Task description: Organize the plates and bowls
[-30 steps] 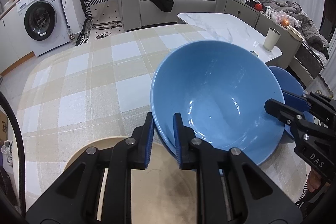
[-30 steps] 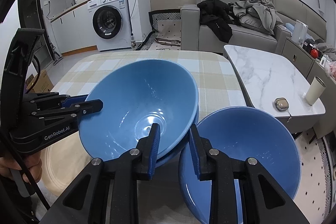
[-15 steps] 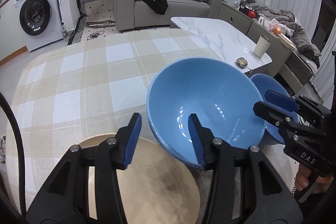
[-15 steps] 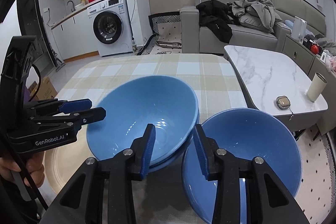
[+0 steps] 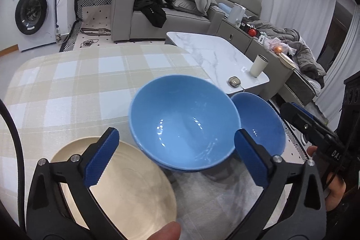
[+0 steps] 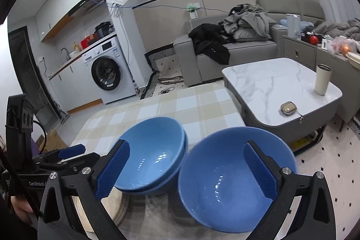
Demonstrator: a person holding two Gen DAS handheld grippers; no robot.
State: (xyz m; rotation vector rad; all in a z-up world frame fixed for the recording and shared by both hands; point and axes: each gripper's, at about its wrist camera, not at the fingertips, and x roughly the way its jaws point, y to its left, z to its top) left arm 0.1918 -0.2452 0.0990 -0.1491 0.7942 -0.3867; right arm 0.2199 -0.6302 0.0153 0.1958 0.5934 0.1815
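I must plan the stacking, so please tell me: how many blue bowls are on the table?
3 visible. Two glossy blue ceramic bowls are nested together beside the round beige plate; a single blue bowl stands alone to their right. More could hide inside the nest.

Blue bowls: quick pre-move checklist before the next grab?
1. Left tool open, holding nothing: ok.
2. Right tool open, holding nothing: ok.
3. Nested blue bowls sit inside one another: ok.
4. Single blue bowl near the table's right edge; whether it overhangs: cannot tell.
5. Beige plate is close beside the stack; whether they touch: cannot tell.
6. Right tool's fingers straddle the single bowl's rim: cannot tell.
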